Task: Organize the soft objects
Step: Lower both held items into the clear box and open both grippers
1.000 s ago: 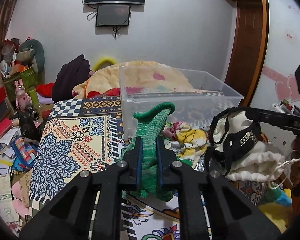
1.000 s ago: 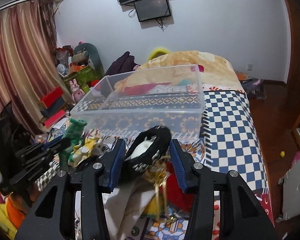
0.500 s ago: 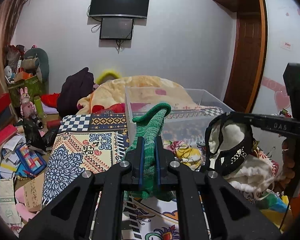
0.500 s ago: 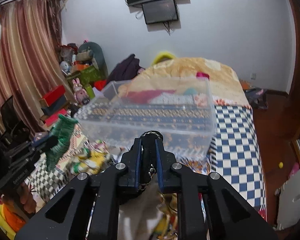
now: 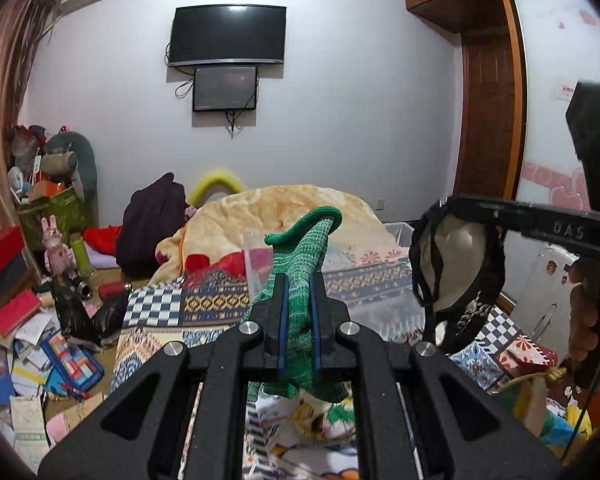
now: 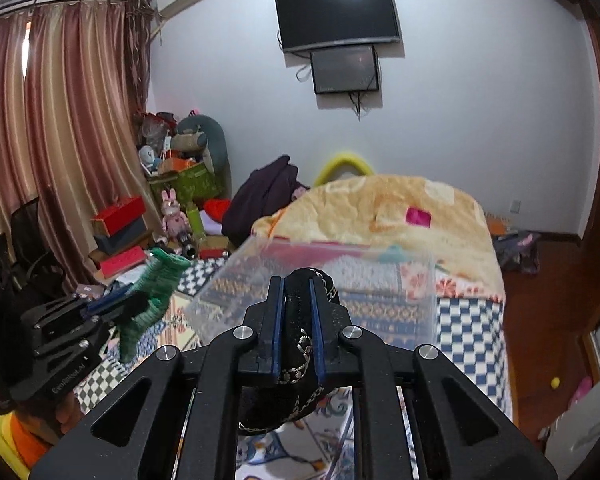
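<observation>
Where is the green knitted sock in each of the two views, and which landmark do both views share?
Left wrist: green knitted sock at centre, clamped in the left gripper, cuff pointing up.
Right wrist: the sock at left, mid-height, held in the left gripper.
Shared landmark: wall television, upper centre in both.

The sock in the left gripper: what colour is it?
Green knit sock, clearest in the left wrist view.
</observation>
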Motion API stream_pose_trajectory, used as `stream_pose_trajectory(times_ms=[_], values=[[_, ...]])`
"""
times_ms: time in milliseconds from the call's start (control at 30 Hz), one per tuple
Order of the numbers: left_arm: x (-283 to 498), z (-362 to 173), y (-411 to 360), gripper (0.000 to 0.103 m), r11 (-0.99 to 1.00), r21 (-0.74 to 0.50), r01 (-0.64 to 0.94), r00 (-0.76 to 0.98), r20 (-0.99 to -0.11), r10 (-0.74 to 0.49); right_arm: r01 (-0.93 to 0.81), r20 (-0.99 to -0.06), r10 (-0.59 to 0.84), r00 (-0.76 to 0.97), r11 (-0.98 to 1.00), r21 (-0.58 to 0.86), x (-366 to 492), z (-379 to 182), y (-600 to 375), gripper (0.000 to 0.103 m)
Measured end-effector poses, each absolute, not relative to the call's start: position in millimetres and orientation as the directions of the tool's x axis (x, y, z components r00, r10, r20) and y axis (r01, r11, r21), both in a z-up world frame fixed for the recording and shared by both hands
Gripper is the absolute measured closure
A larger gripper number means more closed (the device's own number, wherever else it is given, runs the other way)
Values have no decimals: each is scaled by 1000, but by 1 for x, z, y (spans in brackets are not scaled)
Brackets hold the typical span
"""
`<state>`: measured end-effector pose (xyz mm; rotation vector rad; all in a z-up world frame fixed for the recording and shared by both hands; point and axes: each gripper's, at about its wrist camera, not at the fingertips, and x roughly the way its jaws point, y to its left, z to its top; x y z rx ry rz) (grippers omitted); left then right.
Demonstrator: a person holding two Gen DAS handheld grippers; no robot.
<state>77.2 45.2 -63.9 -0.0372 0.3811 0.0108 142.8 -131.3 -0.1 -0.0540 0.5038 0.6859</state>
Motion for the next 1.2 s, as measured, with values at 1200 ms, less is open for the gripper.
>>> stream_pose_trajectory(times_ms=[1200], values=[[228,-109,31,94,998,-14,61,765,-641,-56,-556,-677,393,623,830,-29,226,-54,-119,91]])
